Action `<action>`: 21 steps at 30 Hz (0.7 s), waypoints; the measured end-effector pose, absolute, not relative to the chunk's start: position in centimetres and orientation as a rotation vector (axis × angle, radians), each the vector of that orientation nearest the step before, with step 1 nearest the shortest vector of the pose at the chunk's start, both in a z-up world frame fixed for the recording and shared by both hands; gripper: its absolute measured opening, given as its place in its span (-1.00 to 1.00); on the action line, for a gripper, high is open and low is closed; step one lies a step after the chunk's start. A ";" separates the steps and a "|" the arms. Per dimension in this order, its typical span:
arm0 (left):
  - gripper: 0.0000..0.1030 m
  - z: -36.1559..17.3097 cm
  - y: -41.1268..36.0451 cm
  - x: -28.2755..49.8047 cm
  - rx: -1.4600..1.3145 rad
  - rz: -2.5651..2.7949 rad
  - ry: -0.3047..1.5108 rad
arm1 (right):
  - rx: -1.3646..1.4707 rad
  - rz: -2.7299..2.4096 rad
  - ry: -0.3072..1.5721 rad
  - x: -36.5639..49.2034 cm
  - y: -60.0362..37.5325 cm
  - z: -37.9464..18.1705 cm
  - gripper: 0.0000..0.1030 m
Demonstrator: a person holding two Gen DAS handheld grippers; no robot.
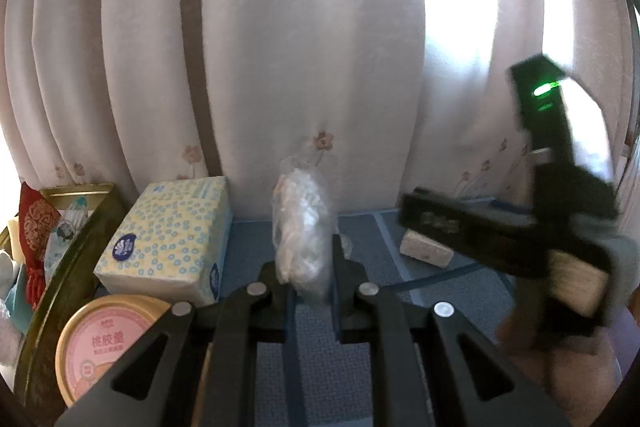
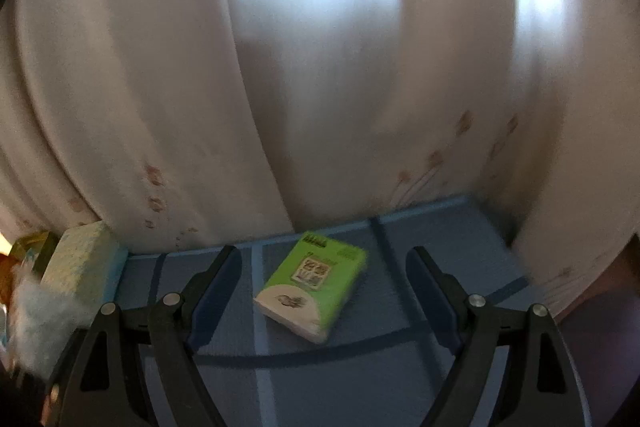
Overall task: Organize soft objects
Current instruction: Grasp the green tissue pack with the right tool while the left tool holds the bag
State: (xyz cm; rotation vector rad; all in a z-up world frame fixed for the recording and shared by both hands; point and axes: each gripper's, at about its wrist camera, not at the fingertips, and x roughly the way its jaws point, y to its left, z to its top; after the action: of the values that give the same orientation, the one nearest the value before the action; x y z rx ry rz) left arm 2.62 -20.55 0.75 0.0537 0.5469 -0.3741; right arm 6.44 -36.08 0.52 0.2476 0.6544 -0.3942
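Left gripper (image 1: 308,267) fingers clamp a clear plastic bag (image 1: 302,223). Right gripper (image 2: 320,287) fingers wide over green tissue pack (image 2: 314,287); next, lower and close

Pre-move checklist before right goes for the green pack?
1. Left gripper shut on clear bag: ok.
2. Right gripper open: ok.
3. Green pack lies between the right fingers, untouched, flat on blue mat: ok.
4. Jaws wider than the pack: ok.
5. Path to the pack free of other things: ok.
6. Room in the tray at left for more items: cannot tell, mostly out of frame.
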 end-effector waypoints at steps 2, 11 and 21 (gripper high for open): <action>-0.78 0.7 -20.6 2.7 0.055 -0.370 0.552 | 0.261 -0.416 0.704 7.7 -36.3 -0.8 0.67; -0.78 0.6 -20.6 2.8 0.069 -0.373 0.555 | 0.319 -0.394 0.785 9.5 -37.4 -2.2 0.15; -0.78 0.6 -20.6 2.8 0.059 -0.370 0.548 | 0.318 -0.439 0.606 2.9 -38.2 -0.2 0.11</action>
State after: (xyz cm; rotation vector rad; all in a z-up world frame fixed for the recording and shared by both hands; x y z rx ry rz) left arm 2.85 -20.59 0.57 0.0595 0.5484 -0.3701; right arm 2.87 -38.17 -0.20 0.3176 0.6057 -0.4388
